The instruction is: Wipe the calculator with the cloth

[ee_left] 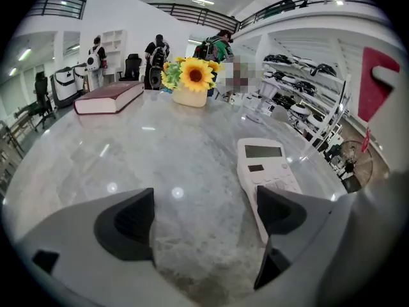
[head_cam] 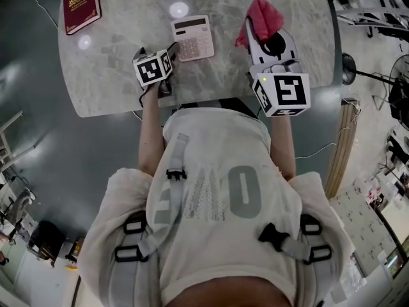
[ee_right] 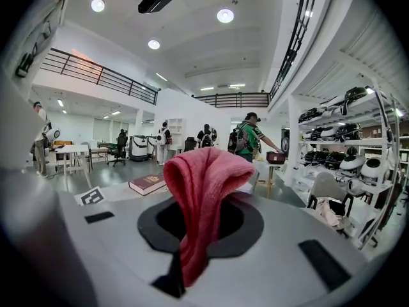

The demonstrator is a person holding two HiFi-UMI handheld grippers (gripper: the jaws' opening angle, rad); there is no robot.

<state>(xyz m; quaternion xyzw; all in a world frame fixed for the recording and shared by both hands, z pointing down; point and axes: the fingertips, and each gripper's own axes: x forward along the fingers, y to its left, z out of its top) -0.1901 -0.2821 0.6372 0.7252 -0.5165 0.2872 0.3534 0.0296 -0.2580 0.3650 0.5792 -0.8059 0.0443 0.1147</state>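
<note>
A white calculator (head_cam: pixel 193 38) lies flat on the marble table (head_cam: pixel 128 75); it also shows in the left gripper view as the calculator (ee_left: pixel 263 165), just ahead of the right-hand jaw. My left gripper (head_cam: pixel 167 61) rests low at the calculator's left edge, open, with bare table between its jaws (ee_left: pixel 198 226). My right gripper (head_cam: pixel 265 29) is raised to the calculator's right, shut on a pink-red cloth (head_cam: pixel 263 18). In the right gripper view the cloth (ee_right: pixel 203 200) stands folded up out of the closed jaws.
A dark red book (head_cam: pixel 82 4) lies at the table's far left corner. A vase of sunflowers (ee_left: pixel 189 82) stands at the far edge. The table's near edge runs just before my body. Shelves (ee_left: pixel 300 88) and several people are beyond the table.
</note>
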